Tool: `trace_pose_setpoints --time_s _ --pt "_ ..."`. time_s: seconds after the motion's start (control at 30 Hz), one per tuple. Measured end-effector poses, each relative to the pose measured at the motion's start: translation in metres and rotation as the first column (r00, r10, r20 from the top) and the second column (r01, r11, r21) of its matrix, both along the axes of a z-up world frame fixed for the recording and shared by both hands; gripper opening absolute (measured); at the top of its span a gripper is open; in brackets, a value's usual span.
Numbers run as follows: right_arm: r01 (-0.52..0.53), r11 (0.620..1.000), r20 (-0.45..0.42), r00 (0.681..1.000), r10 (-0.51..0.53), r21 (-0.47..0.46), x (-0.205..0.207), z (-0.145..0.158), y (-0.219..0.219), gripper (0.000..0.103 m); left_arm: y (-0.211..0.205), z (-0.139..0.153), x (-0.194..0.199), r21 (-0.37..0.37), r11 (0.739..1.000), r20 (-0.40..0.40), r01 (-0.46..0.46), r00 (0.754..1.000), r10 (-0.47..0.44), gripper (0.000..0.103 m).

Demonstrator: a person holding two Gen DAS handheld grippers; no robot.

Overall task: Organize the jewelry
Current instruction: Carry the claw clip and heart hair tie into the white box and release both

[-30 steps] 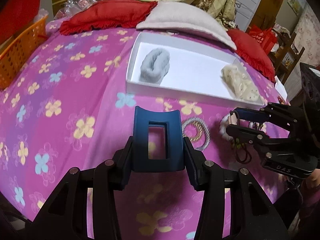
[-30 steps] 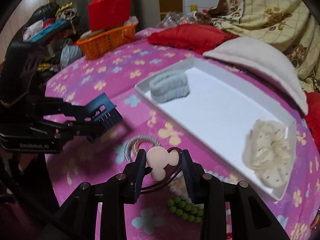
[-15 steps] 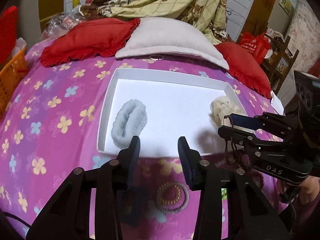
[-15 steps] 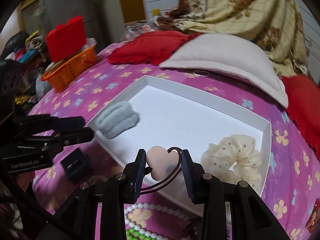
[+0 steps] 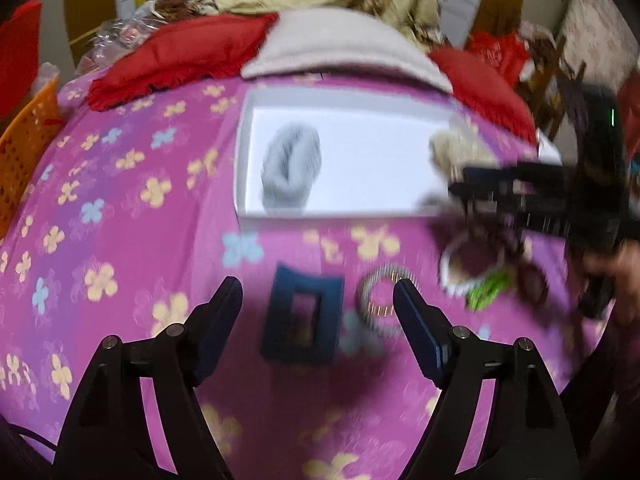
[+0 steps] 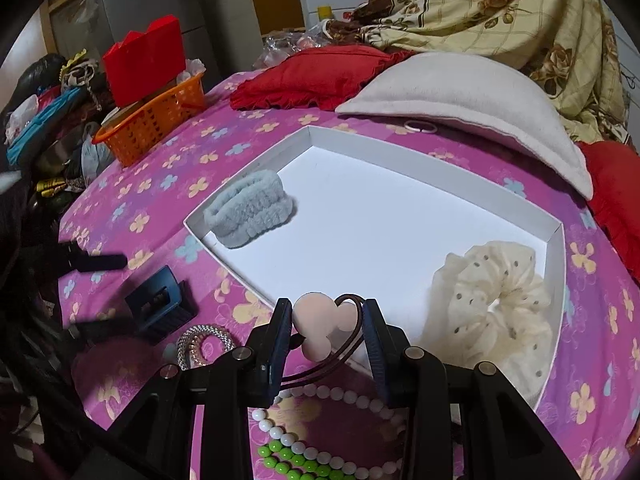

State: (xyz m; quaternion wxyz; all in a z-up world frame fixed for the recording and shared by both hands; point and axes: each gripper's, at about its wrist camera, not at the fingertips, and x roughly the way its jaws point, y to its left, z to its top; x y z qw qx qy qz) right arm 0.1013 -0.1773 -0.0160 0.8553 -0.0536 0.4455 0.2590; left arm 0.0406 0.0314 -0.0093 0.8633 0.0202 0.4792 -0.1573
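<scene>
My left gripper (image 5: 318, 304) is open and empty above a dark blue hair claw clip (image 5: 303, 317) lying on the pink flowered cover; the clip also shows in the right wrist view (image 6: 158, 305). My right gripper (image 6: 326, 326) is shut on a brown hair tie with a pale pink charm (image 6: 316, 330), at the near edge of the white tray (image 6: 558, 232). The tray holds a grey-blue fluffy scrunchie (image 6: 248, 210) and a cream dotted scrunchie (image 6: 492, 300). A silver spiral hair tie (image 6: 204, 344) lies beside the clip.
White and green bead strands (image 6: 320, 460) lie on the cover under my right gripper. An orange basket (image 6: 156, 122) stands at the far left. Red cushions (image 6: 316, 76) and a pale pillow (image 6: 472, 96) lie behind the tray.
My left gripper let go of the blue claw clip, which now lies on the cover, then pulled back and opened wider. My right gripper lifted the pink-charm hair tie toward the tray's near edge.
</scene>
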Motion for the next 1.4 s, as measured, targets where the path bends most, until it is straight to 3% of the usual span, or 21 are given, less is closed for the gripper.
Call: trace_pose_setpoints --time_s 0.13,0.3,0.33,0.37,0.5,0.73,1.0,1.17,1.4 --pt "-0.003 1.000 -0.006 1.000 0.003 -0.003 -0.003 -0.001 0.002 0.034 -0.007 -0.023 -0.002 0.075 0.997 -0.013 -0.004 1.000 0.005 0.078" --pt "-0.002 1.000 -0.006 1.000 0.002 -0.004 -0.003 -0.002 0.003 0.034 -0.005 -0.037 0.003 0.037 0.999 -0.041 -0.005 0.999 0.006 0.078" --pt "-0.003 1.000 -0.005 1.000 0.003 -0.003 -0.003 -0.001 0.004 0.034 -0.005 -0.037 0.003 0.035 0.999 -0.037 -0.006 0.999 0.008 0.068" --pt "-0.003 1.000 -0.003 1.000 0.003 -0.003 -0.003 -0.001 0.004 0.034 -0.005 -0.037 0.004 0.038 0.999 -0.038 -0.010 0.999 0.011 0.045" --pt "-0.002 1.000 0.003 1.000 0.002 -0.006 -0.002 -0.001 0.005 0.034 -0.006 -0.030 0.004 0.034 0.999 -0.030 -0.013 0.999 0.014 0.045" --pt "0.036 0.999 0.017 0.999 -0.036 -0.001 0.014 0.005 0.001 0.034 -0.018 0.010 0.014 -0.023 1.000 0.040 -0.003 0.999 0.004 0.045" --pt "0.079 0.997 -0.018 0.997 -0.079 -0.002 0.054 -0.003 0.000 0.034 -0.041 0.029 0.086 -0.103 0.993 0.035 -0.054 0.998 0.058 0.045" --pt "0.069 0.998 -0.039 0.997 -0.069 -0.003 0.072 -0.016 0.009 0.034 -0.041 0.025 0.148 -0.084 0.990 0.009 -0.114 0.993 0.116 0.045" --pt "0.065 0.997 -0.068 0.995 -0.067 -0.029 0.088 -0.037 0.019 0.034 -0.036 -0.004 0.197 -0.052 0.982 -0.039 -0.184 0.983 0.182 0.045"
